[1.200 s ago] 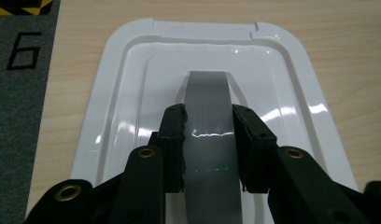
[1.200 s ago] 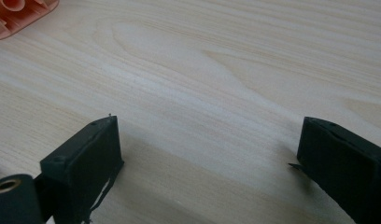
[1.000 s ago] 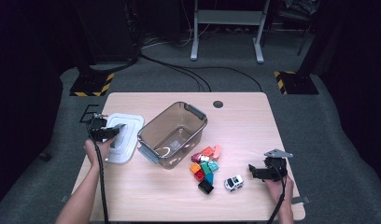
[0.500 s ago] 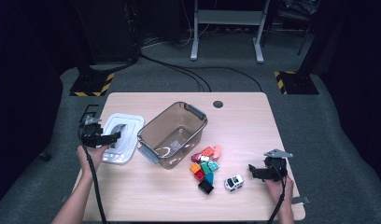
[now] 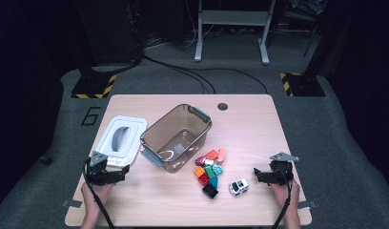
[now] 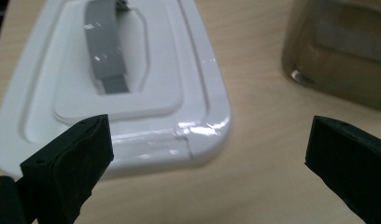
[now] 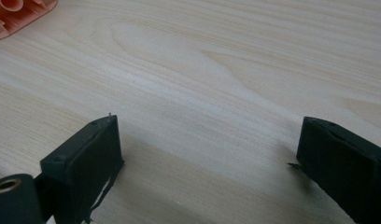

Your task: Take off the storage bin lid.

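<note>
The left tongs (image 6: 207, 154) gape apart, empty, just short of the white lid's (image 6: 118, 88) near corner. That lid lies flat on the bench (image 5: 250, 124) beside the brown tub (image 5: 176, 138). The right tongs (image 7: 209, 163) also stand apart over bare wood, near a toy car (image 5: 239, 187).

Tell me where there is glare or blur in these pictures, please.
Left gripper view: bright glare on the white lid near its corner, and the brown bin looks soft. Right gripper view: the orange block is blurred. High view: the room around the table is dark.
</note>
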Demonstrator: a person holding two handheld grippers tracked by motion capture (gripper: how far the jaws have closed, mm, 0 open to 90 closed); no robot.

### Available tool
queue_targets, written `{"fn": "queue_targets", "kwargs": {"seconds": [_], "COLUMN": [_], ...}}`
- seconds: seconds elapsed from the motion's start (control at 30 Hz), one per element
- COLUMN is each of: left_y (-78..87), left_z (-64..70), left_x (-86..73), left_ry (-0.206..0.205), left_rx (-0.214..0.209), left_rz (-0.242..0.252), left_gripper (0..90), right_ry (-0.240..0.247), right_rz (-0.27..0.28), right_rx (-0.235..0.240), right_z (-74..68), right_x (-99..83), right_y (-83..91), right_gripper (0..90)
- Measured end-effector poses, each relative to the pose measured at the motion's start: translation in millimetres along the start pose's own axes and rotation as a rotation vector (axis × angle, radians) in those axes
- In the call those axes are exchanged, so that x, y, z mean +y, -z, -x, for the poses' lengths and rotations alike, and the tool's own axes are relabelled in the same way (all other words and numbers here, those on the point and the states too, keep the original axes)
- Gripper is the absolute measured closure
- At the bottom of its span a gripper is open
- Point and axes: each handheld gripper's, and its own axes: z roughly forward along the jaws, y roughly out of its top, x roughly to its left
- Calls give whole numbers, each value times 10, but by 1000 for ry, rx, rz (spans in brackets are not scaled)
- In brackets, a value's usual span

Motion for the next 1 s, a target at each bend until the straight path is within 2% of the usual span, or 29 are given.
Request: {"fn": "queue_targets", "kwargs": {"seconds": [0.1,0.2,0.27,0.3,0.33,0.37,0.4,0.47,0.5,0.53,0.63,0.7,0.73,0.8,0.83,0.9,0.93,1.0], "left_y": [-46,-107,-95,-103,-110,-122,-122,-114,-118,-100,-108,-115,-115,-106,-105,-104,-109,-109], "left_z": [143,216,239,236,231,256,256,289,304,292,280,276,281,295,301,297,290,288], "left_x": [-157,-246,-244,-249,-249,-251,-251,-255,-265,-254,-254,-257,-264,-271,-272,-273,-275,-276], "left_ry": [-37,-54,-86,-82,-74,-88,-88,-118,-116,-127,-119,-106,-107,-117,-125,-125,-108,-105], "left_rx": [-3,-1,27,34,36,43,43,46,58,47,45,38,43,53,56,46,32,30], "left_rz": [-23,-51,-65,-65,-74,-98,-98,-106,-91,-115,-116,-109,-101,-97,-94,-98,-99,-101], "left_gripper": [1,1,0,0,0,0,0,0,0,0,0,0,0,0,0,0,0,0], "right_ry": [-3,-20,-12,-11,-11,-16,-16,-22,-25,-30,-38,-55,-71,-58,-66,-84,-83,-76], "right_rz": [0,-7,-11,-15,-15,-19,-19,-23,-27,-33,-33,-26,-27,-36,-38,-22,-18,-15], "right_rx": [-4,-11,-13,-15,-15,-13,-13,-15,-13,-13,-8,13,19,21,20,30,39,43], "right_z": [-3,-20,-16,-16,-16,-16,-16,-20,-20,-15,-2,14,5,-3,-13,-33,-57,-74], "right_x": [1,6,8,10,10,16,16,24,29,34,37,33,34,40,46,55,70,83], "right_y": [-1,-11,-14,-17,-17,-18,-18,-20,-21,-20,-15,1,18,40,61,120,159,179], "right_gripper": [55,22,15,11,11,8,8,6,3,0,0,0,0,0,0,0,0,0]}}
